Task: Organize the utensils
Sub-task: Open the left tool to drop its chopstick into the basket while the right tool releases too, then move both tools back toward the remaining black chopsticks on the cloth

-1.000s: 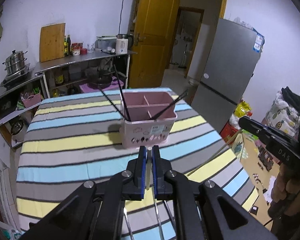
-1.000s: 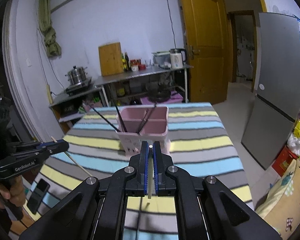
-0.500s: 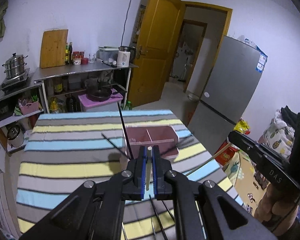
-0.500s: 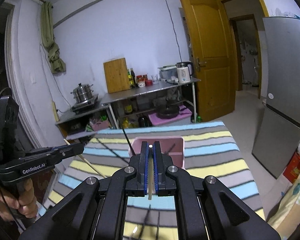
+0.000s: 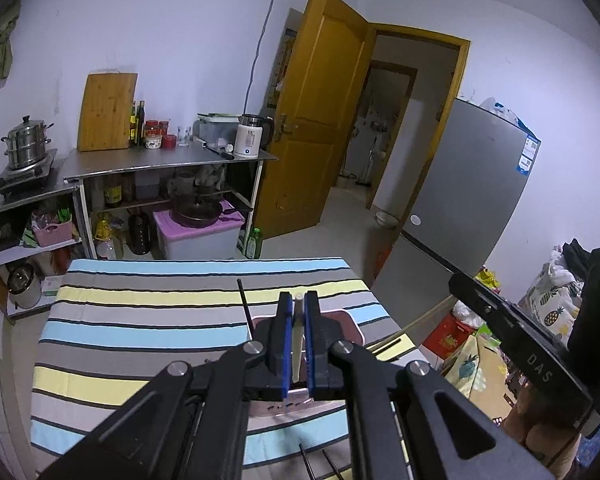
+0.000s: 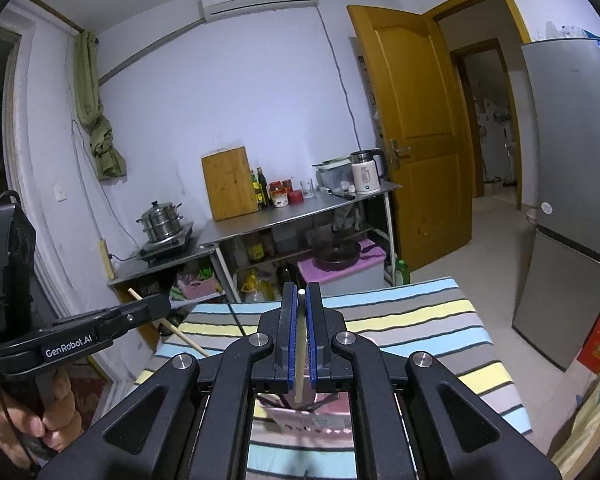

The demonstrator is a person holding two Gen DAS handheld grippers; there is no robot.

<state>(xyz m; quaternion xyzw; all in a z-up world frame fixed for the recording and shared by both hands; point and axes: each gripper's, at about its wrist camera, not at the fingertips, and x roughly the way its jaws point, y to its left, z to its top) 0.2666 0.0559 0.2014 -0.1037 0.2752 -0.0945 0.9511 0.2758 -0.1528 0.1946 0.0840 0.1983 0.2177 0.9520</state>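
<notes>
Two hand-held grippers (image 5: 298, 304) (image 6: 301, 296), each clamping chopstick (image 5: 297, 344) (image 6: 300, 360)

Striped table (image 5: 148, 320) lies bare beyond the pink holder (image 5: 352, 322).

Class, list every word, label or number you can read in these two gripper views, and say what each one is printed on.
"GenRobot.AI": on the side of the left gripper, seen from the right wrist.
"DAS": on the side of the right gripper, seen from the left wrist.
Stickers on the fridge: too small to read.
Label on the kettle: too blurred.
Print on the pink holder: unreadable.
</notes>
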